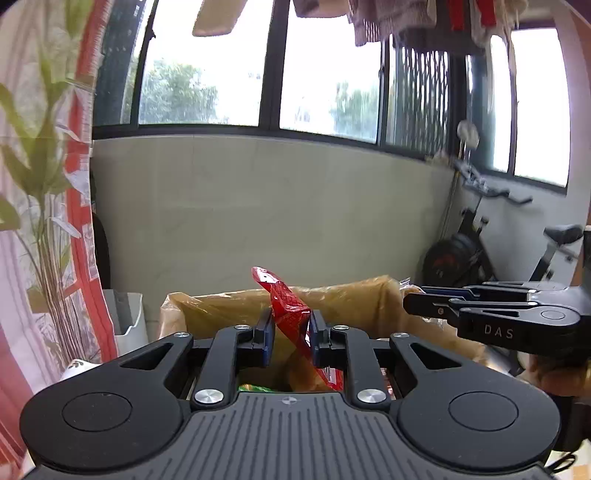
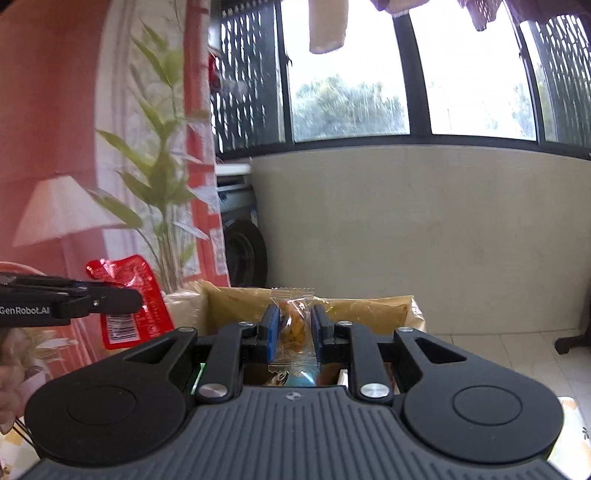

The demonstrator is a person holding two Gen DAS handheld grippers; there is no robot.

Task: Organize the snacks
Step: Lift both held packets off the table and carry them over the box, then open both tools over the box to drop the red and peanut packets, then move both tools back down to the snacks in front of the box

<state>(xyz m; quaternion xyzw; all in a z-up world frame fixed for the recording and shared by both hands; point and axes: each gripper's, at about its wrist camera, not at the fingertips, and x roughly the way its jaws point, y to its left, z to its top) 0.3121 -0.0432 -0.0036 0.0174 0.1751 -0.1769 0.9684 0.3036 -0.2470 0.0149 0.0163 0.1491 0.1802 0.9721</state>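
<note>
A leafy plant stands left; an exercise bike stands right — laundry hangs above.

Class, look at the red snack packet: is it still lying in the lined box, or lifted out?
Lifted out. The left gripper is shut on the red packet, which hangs in the air above the lined box.
</note>
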